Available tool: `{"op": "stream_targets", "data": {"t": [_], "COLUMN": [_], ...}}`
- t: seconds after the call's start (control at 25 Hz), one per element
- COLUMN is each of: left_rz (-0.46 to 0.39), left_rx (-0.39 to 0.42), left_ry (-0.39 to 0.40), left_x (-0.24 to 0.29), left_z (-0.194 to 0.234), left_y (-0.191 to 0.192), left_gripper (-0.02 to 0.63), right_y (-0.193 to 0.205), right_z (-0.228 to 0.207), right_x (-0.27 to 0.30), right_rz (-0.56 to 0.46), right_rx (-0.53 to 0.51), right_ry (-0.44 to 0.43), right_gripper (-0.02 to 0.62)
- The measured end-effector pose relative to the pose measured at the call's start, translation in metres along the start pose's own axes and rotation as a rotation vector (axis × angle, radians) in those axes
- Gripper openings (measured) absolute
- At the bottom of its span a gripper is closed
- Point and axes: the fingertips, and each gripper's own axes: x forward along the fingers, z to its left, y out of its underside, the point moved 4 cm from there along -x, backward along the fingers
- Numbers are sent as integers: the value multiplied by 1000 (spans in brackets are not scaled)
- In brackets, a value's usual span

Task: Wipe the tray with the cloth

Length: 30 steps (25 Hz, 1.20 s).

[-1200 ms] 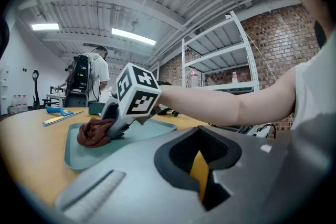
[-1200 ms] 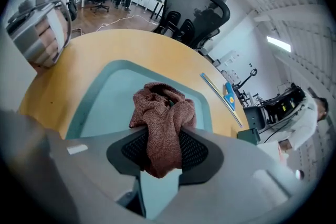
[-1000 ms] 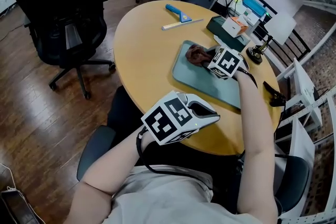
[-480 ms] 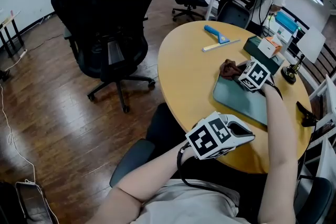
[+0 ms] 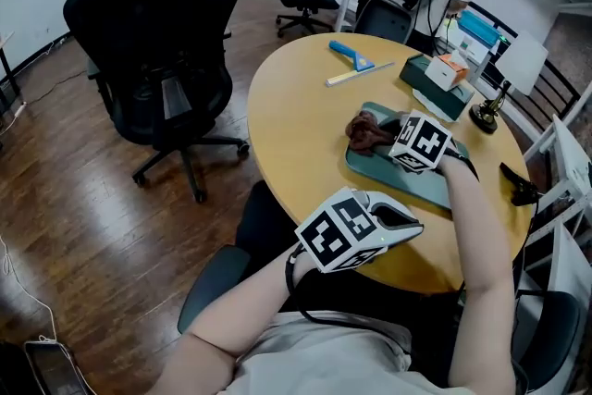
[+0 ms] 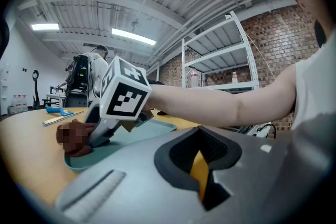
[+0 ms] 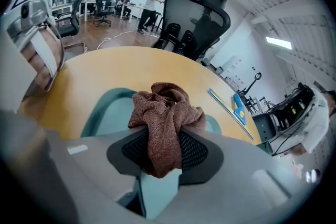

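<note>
The right gripper (image 5: 381,136) is closed on a crumpled rust-brown terry cloth (image 5: 365,132). The right gripper view shows the cloth (image 7: 165,107) pinched between the two black-padded jaws of that gripper (image 7: 163,152) and bunching out ahead of them. The cloth rests at the 10 o'clock end of a shallow teal rectangular plastic tray (image 5: 412,180), touching the tray floor just inside the rim (image 7: 113,113). The tray lies flat on the 3 o'clock side of a round, yellow-toned wooden worktop (image 5: 296,125). The left gripper (image 5: 398,222) is held at the worktop's 6 o'clock edge, well apart from the tray. In its own view that gripper (image 6: 202,176) has its jaws drawn together, with only a sliver of yellow worktop showing between them, and it carries nothing. The same view shows the tray (image 6: 136,131) ahead at about 11 o'clock, with the right gripper leaning down onto it. Toward the worktop's 12 o'clock lie a blue-handled squeegee (image 5: 351,54) and, just beside it, a pale flat ruler (image 5: 359,74). At 2 o'clock a small white and orange carton (image 5: 450,67) sits on a dark green box (image 5: 430,86). A black mesh office chair (image 5: 157,42) stands on the wooden floor at the worktop's 9 o'clock.
</note>
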Motion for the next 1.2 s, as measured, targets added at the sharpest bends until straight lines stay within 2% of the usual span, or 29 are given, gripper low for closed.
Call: {"op": "stream_targets", "data": {"t": [0.28,0.52,0.8,1.2], "left_rz": [-3,-13,-16,-19], "left_rx": [-6,-10,-5,-11], "left_ry": [12,9,13,20], "left_x": [0,-2,-4,-1], "left_z": [-2,-1,0,-1], "left_y": [-1,-2,-3,-2], "left_gripper": [1,1,1,1], "right_y": [-14,-11,29,111], "right_z": [46,52,57,61], "right_x": [-21,-24,-50,-91], "right_rz": [-34,-43,-44,-19], "right_rx": [-76,-66,-6,104], "right_ry": [-84,-102,-67,-37], "right_gripper": [133,135,136,137]}}
